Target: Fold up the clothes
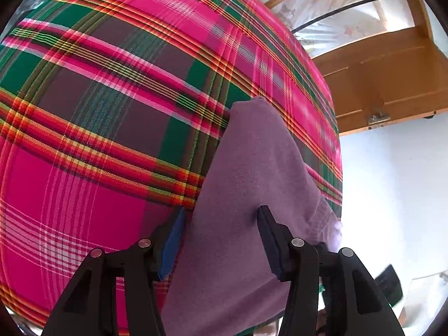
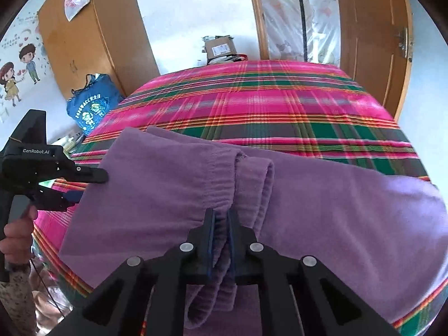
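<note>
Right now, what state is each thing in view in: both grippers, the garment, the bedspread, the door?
left gripper: open, jaws astride the garment's edge, not pressing.
right gripper: shut on bunched purple fabric.
purple garment: spread on the bed, partly folded over itself.
plaid bedspread: lying smooth and flat.
wooden door: standing open.
blue bag: standing beside the bed.

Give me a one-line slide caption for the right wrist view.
Right gripper shut on purple fleece garment's ribbed cuff on plaid bedspread; left gripper open at its edge.

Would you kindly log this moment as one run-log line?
stage: folding | right tool: shut on purple garment waistband | left tool: open over garment edge | surface: plaid bedspread
</note>
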`<control>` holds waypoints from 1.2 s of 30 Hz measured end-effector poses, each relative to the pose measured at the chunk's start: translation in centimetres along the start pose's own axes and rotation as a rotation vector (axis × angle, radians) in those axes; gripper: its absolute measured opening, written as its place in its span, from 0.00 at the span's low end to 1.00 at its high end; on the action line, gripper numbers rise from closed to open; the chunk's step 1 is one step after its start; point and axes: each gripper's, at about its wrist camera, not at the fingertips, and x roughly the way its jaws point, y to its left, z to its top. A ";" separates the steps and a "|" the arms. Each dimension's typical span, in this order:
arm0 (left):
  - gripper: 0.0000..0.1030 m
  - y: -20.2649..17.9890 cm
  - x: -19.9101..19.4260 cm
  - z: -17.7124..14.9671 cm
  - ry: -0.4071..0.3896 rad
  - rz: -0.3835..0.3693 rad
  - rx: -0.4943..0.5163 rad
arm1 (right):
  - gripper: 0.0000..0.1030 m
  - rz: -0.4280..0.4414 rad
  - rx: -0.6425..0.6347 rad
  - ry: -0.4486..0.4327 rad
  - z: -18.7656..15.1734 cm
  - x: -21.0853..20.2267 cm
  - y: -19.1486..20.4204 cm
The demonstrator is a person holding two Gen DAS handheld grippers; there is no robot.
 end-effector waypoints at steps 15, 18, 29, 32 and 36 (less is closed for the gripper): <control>0.53 0.9 -0.7 0.1 0.014 -0.002 0.006 | 0.09 0.155 -0.219 0.030 -4.9 -2.6 2.6; 0.53 1.2 -0.7 0.1 0.019 -0.004 0.006 | 0.09 0.149 -0.215 0.033 -4.8 -2.6 2.6; 0.53 1.8 -1.6 0.2 0.020 0.025 0.056 | 0.29 0.207 -0.290 -0.022 -3.2 -3.1 7.0; 0.53 1.8 -1.9 0.1 0.023 0.046 0.088 | 0.41 0.255 -0.369 -0.023 -3.4 -2.7 10.1; 0.53 1.9 -2.2 -0.2 0.019 0.063 0.112 | 0.48 0.291 -0.454 -0.016 -4.3 -1.7 13.7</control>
